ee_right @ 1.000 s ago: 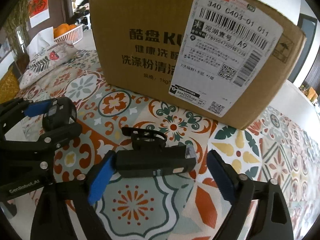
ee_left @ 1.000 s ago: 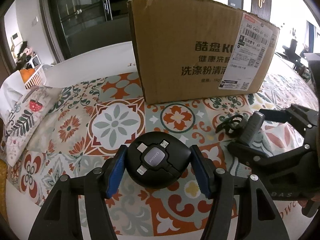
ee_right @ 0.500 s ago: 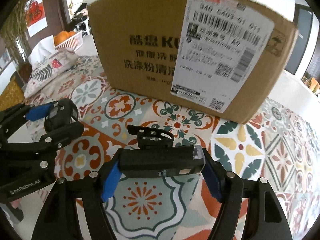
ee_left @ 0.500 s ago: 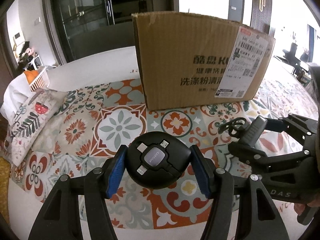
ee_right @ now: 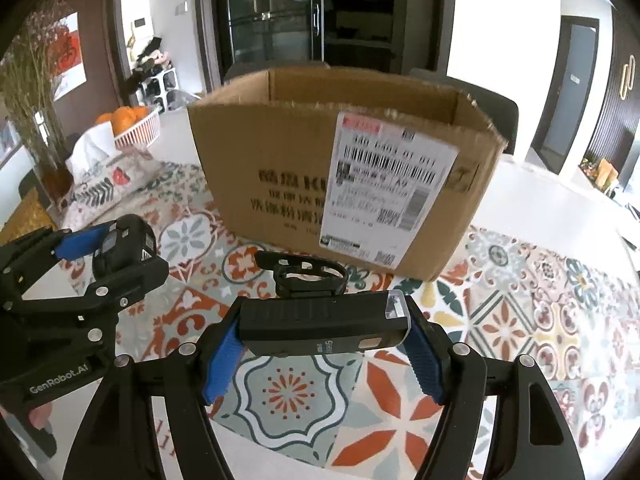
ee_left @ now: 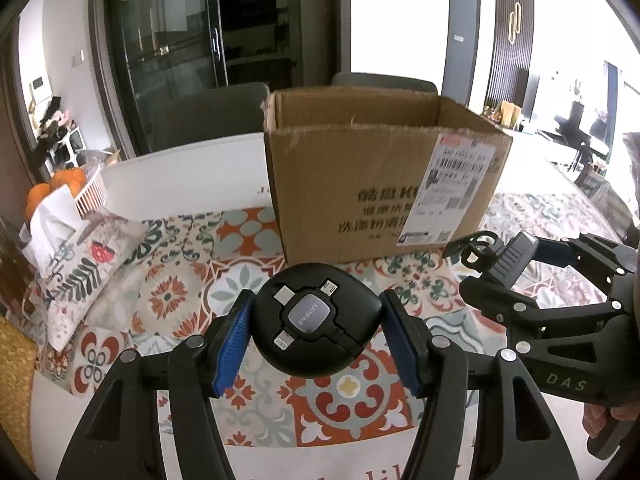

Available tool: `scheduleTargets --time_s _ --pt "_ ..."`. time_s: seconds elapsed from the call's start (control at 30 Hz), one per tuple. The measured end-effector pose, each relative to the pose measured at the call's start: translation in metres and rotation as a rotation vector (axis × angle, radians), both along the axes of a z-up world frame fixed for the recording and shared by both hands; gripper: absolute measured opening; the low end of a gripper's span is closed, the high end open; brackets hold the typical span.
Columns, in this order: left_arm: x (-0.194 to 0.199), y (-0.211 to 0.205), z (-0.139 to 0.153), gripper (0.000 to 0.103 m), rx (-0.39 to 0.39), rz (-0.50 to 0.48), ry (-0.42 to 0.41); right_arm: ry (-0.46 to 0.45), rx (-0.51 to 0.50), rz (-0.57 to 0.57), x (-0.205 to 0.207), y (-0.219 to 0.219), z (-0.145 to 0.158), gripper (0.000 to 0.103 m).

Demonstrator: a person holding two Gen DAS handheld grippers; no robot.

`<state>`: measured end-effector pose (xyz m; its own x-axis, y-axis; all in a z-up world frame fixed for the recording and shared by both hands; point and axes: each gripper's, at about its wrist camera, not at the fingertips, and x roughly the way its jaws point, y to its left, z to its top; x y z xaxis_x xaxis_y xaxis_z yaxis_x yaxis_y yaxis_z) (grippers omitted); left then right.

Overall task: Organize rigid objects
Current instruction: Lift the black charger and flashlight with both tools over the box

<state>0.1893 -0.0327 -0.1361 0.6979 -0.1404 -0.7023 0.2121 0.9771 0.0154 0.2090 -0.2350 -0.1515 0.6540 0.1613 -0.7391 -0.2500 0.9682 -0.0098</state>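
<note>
left gripper (ee_left: 316,334) jaws clamped on cable reel (ee_left: 316,322) | right gripper (ee_right: 320,340) jaws clamped on bike light (ee_right: 324,322) | both raised, likely to clear open box (ee_right: 344,168) rim

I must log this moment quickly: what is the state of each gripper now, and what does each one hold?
Left gripper: closed on the round cable reel.
Right gripper: closed on the black bike light, gripped end to end.

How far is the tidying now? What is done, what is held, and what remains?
Both items are picked up: the left gripper holds the round black cable reel, and the right gripper holds the long black bike light. Both remain outside the open brown cardboard box; placing them inside remains.
</note>
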Motion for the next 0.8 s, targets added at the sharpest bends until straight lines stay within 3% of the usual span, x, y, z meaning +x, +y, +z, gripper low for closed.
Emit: scheduleTargets --time_s 0.8 --pt "-0.002 0.003 0.084 0.062 -0.027 -0.024 -0.098 -0.143 0.03 -0.043 -0.011 0.001 0.094 0.073"
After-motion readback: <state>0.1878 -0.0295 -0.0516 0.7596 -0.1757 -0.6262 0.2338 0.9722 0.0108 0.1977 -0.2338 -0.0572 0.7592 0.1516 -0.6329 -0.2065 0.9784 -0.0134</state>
